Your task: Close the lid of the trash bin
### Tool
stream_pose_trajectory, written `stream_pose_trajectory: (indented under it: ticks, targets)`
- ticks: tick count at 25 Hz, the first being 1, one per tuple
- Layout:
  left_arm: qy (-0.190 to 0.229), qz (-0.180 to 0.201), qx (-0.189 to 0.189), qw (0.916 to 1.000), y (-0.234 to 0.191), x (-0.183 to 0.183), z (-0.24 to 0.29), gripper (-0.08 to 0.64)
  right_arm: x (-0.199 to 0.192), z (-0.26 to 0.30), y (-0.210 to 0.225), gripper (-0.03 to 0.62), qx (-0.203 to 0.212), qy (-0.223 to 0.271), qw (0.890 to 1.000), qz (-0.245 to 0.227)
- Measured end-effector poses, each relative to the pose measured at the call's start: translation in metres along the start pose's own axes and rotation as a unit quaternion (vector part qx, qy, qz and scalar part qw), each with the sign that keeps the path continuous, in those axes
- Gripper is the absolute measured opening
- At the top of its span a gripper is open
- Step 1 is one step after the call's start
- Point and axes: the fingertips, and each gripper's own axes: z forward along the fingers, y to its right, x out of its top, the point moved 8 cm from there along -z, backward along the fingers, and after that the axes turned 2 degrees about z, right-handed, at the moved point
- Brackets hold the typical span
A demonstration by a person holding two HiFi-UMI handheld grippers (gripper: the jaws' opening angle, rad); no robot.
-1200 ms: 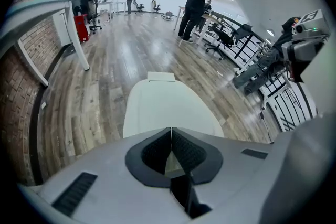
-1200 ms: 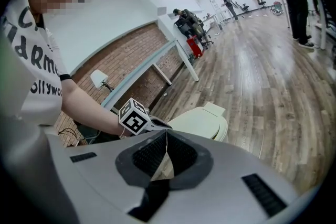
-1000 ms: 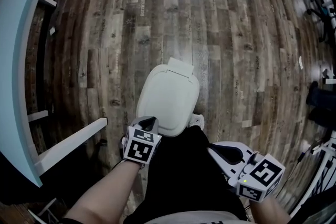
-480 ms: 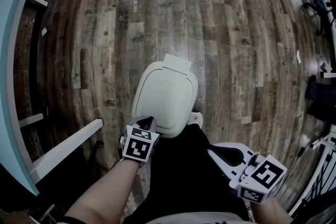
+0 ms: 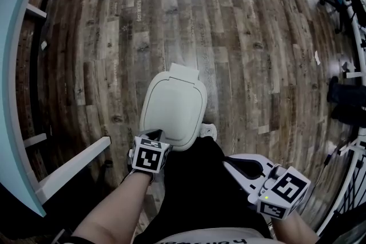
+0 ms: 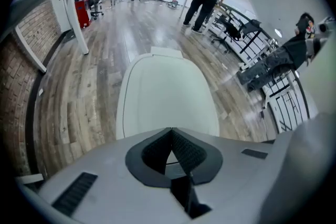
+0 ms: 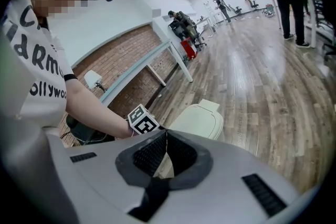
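Head view. Shows the trash bin lid (image 5: 171, 106) lying flat over its bin on the wooden floor (image 5: 229, 37), directly ahead of the left tongs (image 5: 155, 135). Places those tongs at the lid's near edge, touching or just short of it; cannot tell which from here. Looks like the spot for pressing down opposite the hinge tab (image 5: 183, 72), where a push seats the lid most easily. Holds the right tongs (image 5: 231, 164) low and off to the side, well apart from the lid, probably because one pair is enough for this job and the other only needs to be out of the way.

Left gripper view. Looks along the left tongs (image 6: 170, 129), brought together tip to tip with nothing clamped between them. Finds the lid (image 6: 165, 92) right beyond the tips, broad and level, hinge tab (image 6: 167, 51) at the far end. Suggests joined tips serving as a blunt pusher rather than a clamp. Reads as a lid already down, so the task seems at or near its end; hides the seam around the rim, so no telling whether it is fully seated.

Right gripper view. Shows the right tongs (image 7: 166, 132) likewise together and empty. Frames the lid (image 7: 197, 118) some way ahead of the tips, with the marker cube (image 7: 143, 119) of the left tongs just beside it. Fits an idle, watching posture.
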Motion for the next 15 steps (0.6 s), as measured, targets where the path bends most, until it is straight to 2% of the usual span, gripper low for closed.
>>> stream_pose_trajectory:
  ticks: [3, 5, 6, 7, 10, 13, 15]
  targets:
    - [0.051, -0.026, -0.055, 0.9968, 0.012, 0.016, -0.044, 0.008, 0.02, -0.015, -0.021, 0.011, -0.007, 0.012, 1.0, -0.002]
    - [0.124, -0.035, -0.101, 0.9865, 0.024, 0.036, -0.088, 0.008, 0.038, -0.021, -0.039, 0.011, -0.009, 0.024, 0.999, -0.02]
    - [0.173, -0.033, -0.123, 0.9766, 0.027, 0.052, -0.114, 0.008, 0.05, -0.022, -0.047, 0.011, -0.01, 0.036, 0.999, -0.039]
    - [0.225, -0.027, -0.145, 0.9633, 0.031, 0.071, -0.144, 0.008, 0.065, -0.024, -0.055, 0.011, -0.012, 0.049, 0.997, -0.061]
    - [0.349, 0.015, -0.2, 0.9154, 0.046, 0.116, -0.25, 0.008, 0.116, -0.037, -0.086, 0.011, -0.024, 0.087, 0.988, -0.123]
    - [0.433, 0.055, -0.205, 0.8761, 0.054, 0.14, -0.356, 0.008, 0.168, -0.058, -0.132, 0.011, -0.022, 0.131, 0.975, -0.18]
    - [0.475, 0.072, -0.181, 0.8581, 0.054, 0.148, -0.419, 0.008, 0.201, -0.073, -0.168, 0.011, -0.015, 0.163, 0.961, -0.223]
